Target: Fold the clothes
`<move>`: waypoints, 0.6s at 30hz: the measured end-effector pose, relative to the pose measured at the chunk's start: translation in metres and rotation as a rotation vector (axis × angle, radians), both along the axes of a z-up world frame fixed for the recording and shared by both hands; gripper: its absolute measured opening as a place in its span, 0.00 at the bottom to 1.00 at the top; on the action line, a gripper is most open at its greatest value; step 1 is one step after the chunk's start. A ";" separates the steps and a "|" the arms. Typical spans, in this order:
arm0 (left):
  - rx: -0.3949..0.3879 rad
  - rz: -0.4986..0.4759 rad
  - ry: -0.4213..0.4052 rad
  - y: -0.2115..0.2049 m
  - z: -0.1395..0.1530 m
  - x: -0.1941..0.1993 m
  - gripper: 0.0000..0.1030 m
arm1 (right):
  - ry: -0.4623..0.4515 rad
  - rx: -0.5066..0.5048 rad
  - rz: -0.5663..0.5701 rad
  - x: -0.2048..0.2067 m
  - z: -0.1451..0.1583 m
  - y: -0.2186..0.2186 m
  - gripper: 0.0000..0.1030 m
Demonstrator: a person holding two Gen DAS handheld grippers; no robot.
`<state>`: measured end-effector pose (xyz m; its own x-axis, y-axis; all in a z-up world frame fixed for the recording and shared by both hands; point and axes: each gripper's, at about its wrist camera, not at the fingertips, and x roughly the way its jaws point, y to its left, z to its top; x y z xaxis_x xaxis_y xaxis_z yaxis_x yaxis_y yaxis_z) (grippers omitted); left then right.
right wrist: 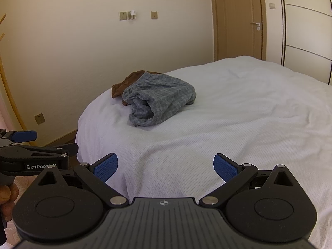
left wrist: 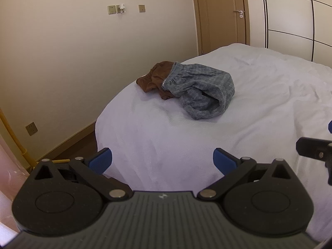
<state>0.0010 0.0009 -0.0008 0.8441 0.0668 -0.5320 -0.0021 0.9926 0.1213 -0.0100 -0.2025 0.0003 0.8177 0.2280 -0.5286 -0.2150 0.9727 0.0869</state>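
Observation:
A crumpled grey checked garment with an elastic waistband (left wrist: 199,89) (right wrist: 159,97) lies on the white bed (left wrist: 207,145) (right wrist: 228,124), near its far left corner. A brown garment (left wrist: 154,78) (right wrist: 124,83) lies bunched behind and partly under it. My left gripper (left wrist: 162,160) is open and empty over the bed's near edge, well short of the clothes. My right gripper (right wrist: 166,166) is open and empty, also short of the clothes. The left gripper shows at the left of the right wrist view (right wrist: 31,145). Part of the right gripper shows at the right edge of the left wrist view (left wrist: 315,151).
A cream wall with sockets (left wrist: 116,9) stands behind the bed. A brown door (left wrist: 226,16) and white wardrobe panels (left wrist: 294,20) are at the back right. A strip of floor (left wrist: 78,145) lies left of the bed. A yellow pipe (left wrist: 12,137) runs at far left.

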 end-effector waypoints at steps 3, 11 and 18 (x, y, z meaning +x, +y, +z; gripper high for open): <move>-0.024 -0.007 0.010 0.003 -0.003 0.004 0.99 | 0.005 -0.001 0.001 0.002 0.000 0.000 0.98; -0.050 -0.020 0.021 0.003 -0.009 0.008 0.99 | 0.024 -0.002 -0.001 0.011 -0.001 0.005 0.98; -0.053 -0.016 0.027 0.004 -0.011 0.011 0.99 | 0.017 0.008 0.008 0.013 -0.006 0.002 0.98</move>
<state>0.0118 0.0045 -0.0118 0.8300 0.0244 -0.5573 0.0167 0.9975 0.0685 0.0033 -0.2008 -0.0060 0.8068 0.2388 -0.5404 -0.2215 0.9702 0.0981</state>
